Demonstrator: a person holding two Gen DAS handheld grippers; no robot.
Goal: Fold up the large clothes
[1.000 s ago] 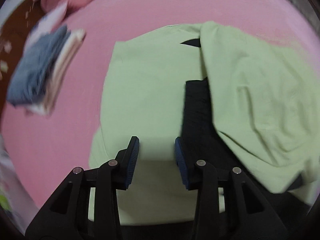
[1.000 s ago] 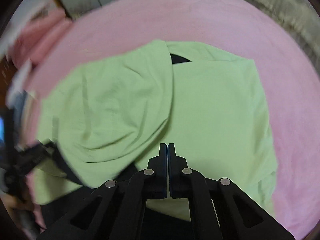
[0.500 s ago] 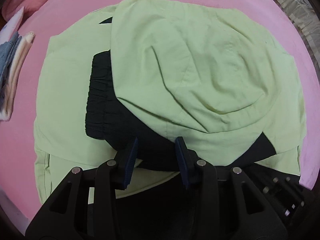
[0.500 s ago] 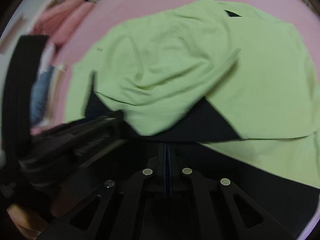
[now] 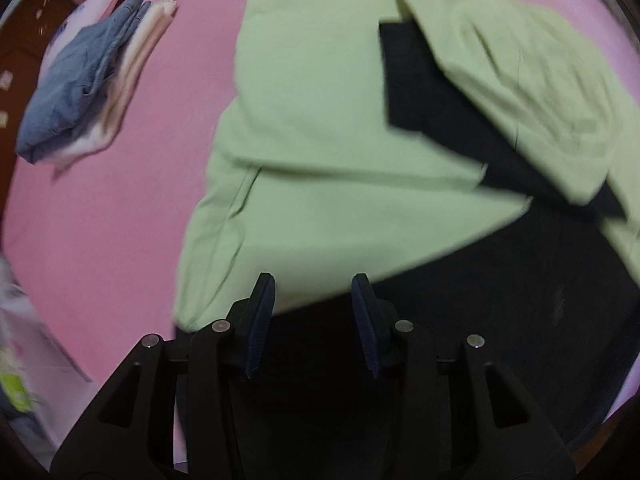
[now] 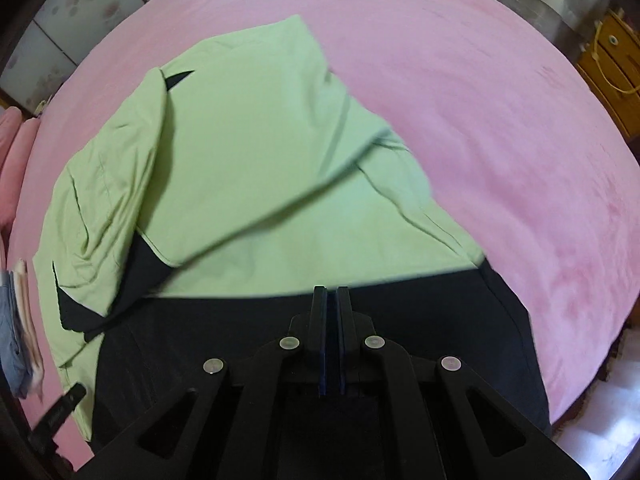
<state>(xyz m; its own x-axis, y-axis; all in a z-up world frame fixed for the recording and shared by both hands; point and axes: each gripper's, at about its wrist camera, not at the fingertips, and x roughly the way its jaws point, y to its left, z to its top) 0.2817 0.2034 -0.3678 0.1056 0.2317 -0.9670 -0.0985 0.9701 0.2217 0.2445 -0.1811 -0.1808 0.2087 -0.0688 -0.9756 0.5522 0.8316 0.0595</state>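
On the pink bed (image 6: 460, 92), we hover with left fingers (image 5: 313, 300) spread and right fingers (image 6: 331, 312) pressed together, empty, above the half-folded light green and black cotton garment (image 6: 256, 160), folds remaining.

light green garment (image 6: 256, 168) with black panels lies rumpled, partly folded, on pink bed (image 6: 480, 100).

The garment (image 6: 256, 184) is pale green with black parts, and its lower portion is all black. It lies on a plain pink sheet (image 6: 500, 128). On the folded stack (image 5: 84, 84), the top piece is faded blue, and the layers under it are cream and white. The left gripper (image 5: 313, 322) is black with dark blue pads (image 5: 260, 320). The cabinet (image 6: 612, 68) is yellow-brown. The wall panels (image 6: 76, 12) are pale, perhaps with pinkish spots, but it is blurred.
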